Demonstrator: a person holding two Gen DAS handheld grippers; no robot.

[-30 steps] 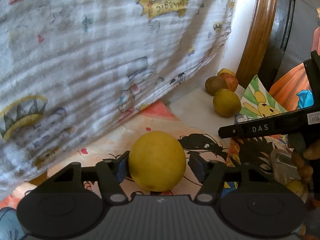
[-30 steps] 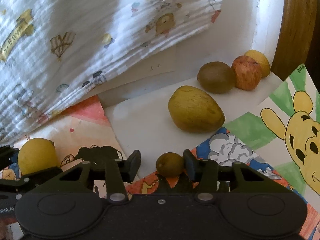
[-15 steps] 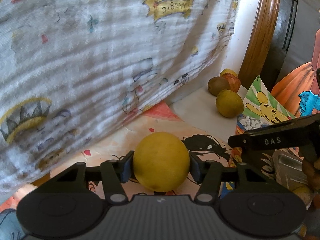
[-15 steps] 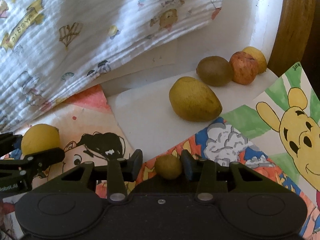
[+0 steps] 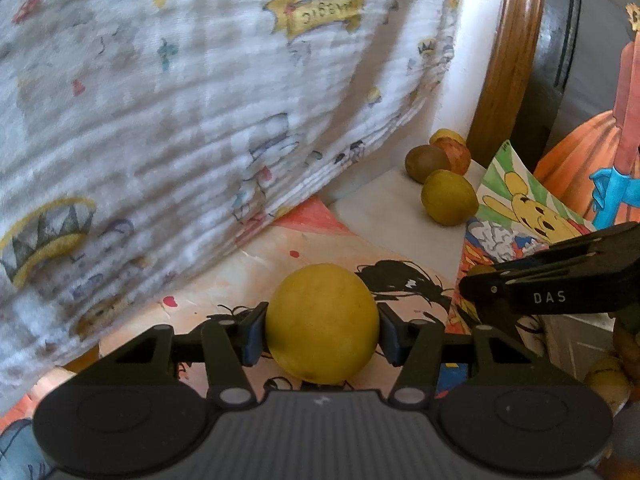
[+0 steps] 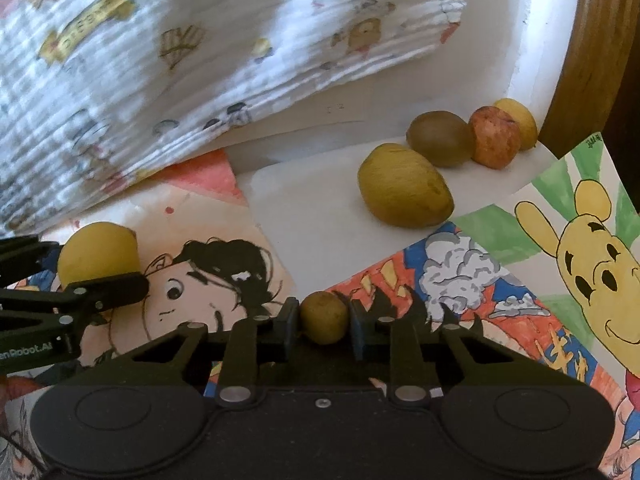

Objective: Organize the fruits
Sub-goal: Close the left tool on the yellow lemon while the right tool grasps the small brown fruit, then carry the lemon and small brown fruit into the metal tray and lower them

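Tongs on the left (image 5: 322, 334) clamp a yellow lemon (image 5: 322, 326); the right tongs (image 6: 324, 322) pinch a small brownish fruit (image 6: 324, 317). Four fruits (image 6: 404, 196) cluster far right on white paper (image 6: 312, 208).

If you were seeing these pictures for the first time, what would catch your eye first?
Each tool holds a fruit: the left tool is shut on a big yellow fruit, the right tool on a small brownish one. Behind, four more fruits cluster near the wooden frame, over bright cartoon drawings.
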